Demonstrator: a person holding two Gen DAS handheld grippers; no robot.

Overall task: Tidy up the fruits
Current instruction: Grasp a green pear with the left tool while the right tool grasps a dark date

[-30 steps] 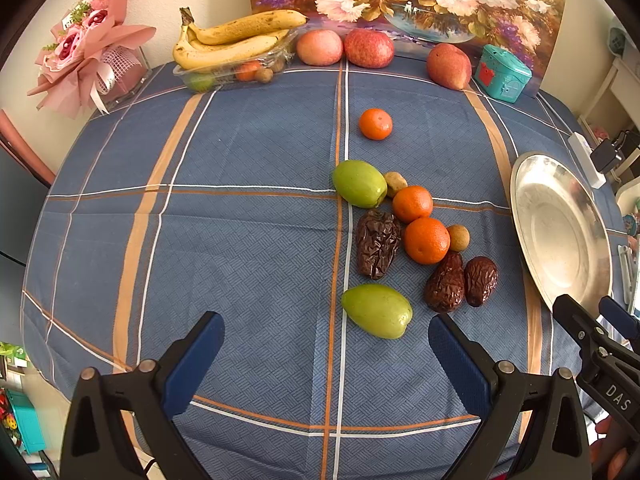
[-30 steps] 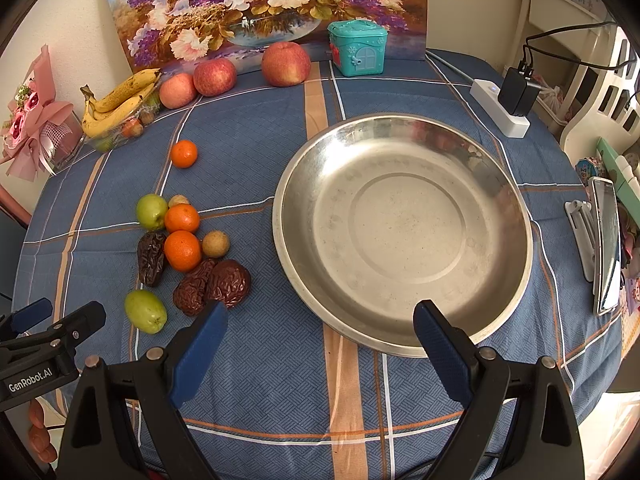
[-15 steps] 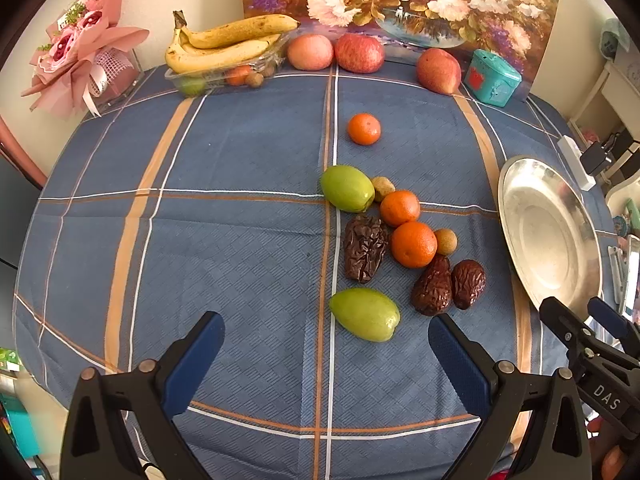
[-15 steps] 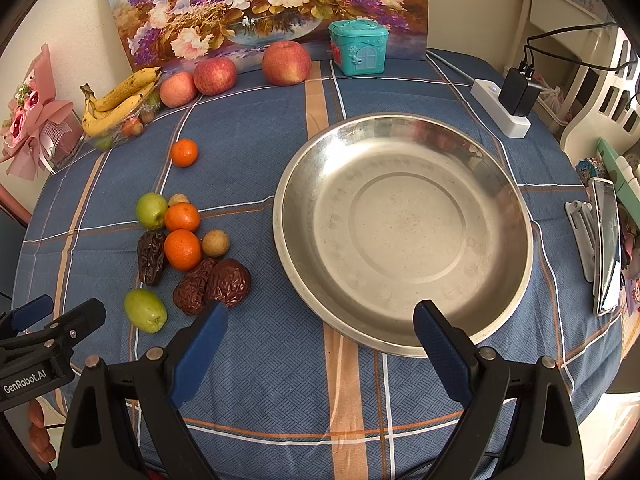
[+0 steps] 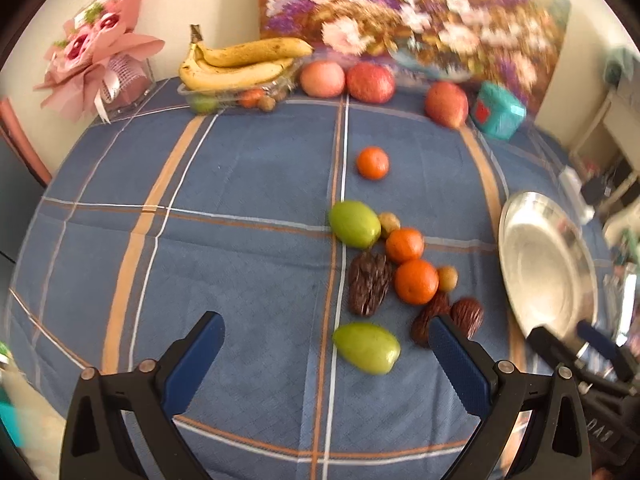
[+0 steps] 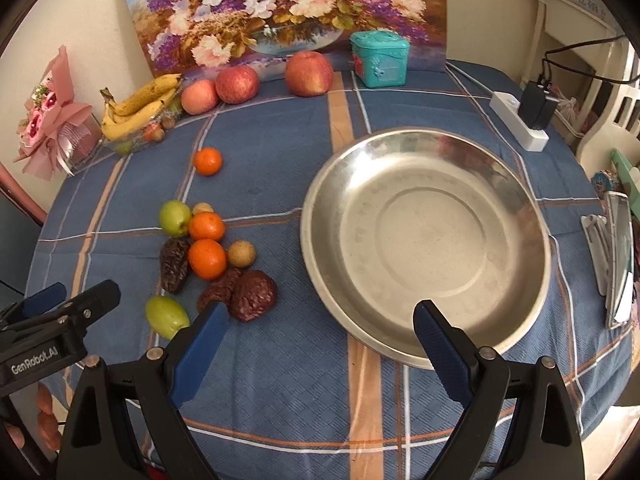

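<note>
A cluster of loose fruit lies on the blue checked tablecloth: two green fruits [image 5: 354,224] [image 5: 366,347], three oranges [image 5: 416,281], several wrinkled dark dates [image 5: 369,282] and two small brown round fruits [image 5: 447,278]. My left gripper [image 5: 325,320] is open, hovering just short of the nearer green fruit. An empty steel plate [image 6: 424,240] sits to the right of the cluster [image 6: 207,258]. My right gripper [image 6: 320,307] is open over the plate's near-left rim, holding nothing. Each gripper shows in the other's view: the left [image 6: 60,308], the right [image 5: 580,340].
Bananas on a clear tray [image 5: 240,64], three apples [image 6: 308,74] and a teal tin [image 6: 380,58] line the far edge before a flower painting. A pink bouquet [image 5: 100,64] stands far left. A power strip [image 6: 520,124] and a phone [image 6: 618,256] lie right of the plate.
Both grippers have come closer to the table. The fruit cluster now sits lower and larger in the left wrist view. Both stay open; no fruit has moved.
</note>
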